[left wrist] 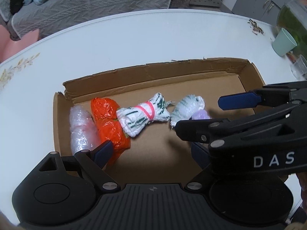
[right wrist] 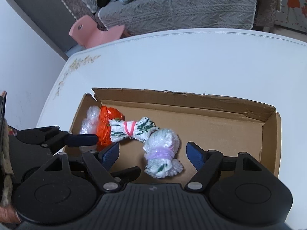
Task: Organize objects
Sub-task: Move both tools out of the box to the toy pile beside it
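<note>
I look down on a white table (left wrist: 134, 44) with a pale flower print near its corner; its top is smooth and bare around the cardboard box (left wrist: 191, 71), which lies open and low in the middle. Inside the box, at its left end, I see a bubble-wrap roll (left wrist: 81, 128), touching it an orange plastic bundle (left wrist: 108, 122), then a white and green bundle with a pink band (left wrist: 144, 115), and further right a bundle with a purple band (right wrist: 163, 151). My left gripper (left wrist: 151, 153) hangs over the box with its fingers wide apart and nothing between them. My right gripper (right wrist: 153, 152) is also spread; the purple-band bundle lies between its fingers, but the pads do not press it. Beyond the box, past the table edge, stand a bed with a grey quilt (right wrist: 182, 5) and a pink chair (right wrist: 92, 32). To the right of the box there is a green cup (left wrist: 284, 42).
</note>
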A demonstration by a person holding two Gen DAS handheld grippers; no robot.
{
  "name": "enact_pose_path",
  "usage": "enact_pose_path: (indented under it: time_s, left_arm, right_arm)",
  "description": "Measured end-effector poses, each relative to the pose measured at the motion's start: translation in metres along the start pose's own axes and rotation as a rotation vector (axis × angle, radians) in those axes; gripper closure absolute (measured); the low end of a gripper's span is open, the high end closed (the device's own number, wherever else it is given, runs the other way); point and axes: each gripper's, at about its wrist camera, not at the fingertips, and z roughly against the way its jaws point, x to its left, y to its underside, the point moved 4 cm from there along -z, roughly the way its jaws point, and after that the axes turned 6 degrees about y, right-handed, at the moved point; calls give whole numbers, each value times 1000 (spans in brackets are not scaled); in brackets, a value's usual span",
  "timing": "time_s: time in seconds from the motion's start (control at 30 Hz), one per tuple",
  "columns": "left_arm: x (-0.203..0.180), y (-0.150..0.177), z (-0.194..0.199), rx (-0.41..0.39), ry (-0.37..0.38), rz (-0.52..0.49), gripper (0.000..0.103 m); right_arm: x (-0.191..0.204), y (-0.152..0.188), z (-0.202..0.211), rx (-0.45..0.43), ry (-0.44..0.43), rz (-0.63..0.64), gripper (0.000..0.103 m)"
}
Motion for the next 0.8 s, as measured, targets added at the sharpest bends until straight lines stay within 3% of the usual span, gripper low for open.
enact_pose_path:
  time_s: [0.17, 0.37, 0.43, 0.63, 0.8]
  left_arm:
    - [3, 6, 15, 10, -20, -28, 11]
    - [6, 24, 63, -10, -41, -55, 10]
    - [4, 36, 81, -18, -30, -68, 8]
    - [-16, 98, 124, 6, -36, -186, 3]
    - [-30, 175, 134, 123, 10, -412, 0]
  right_arm:
    - [0, 2, 7, -19, 10, -1, 29]
    - [-2, 17, 36, -54, 35, 15, 27]
    - [-1, 30, 51, -65, 46, 26, 22]
    - [5, 87, 87, -68, 44, 56, 19]
    - [4, 128, 96, -49, -3, 46, 18]
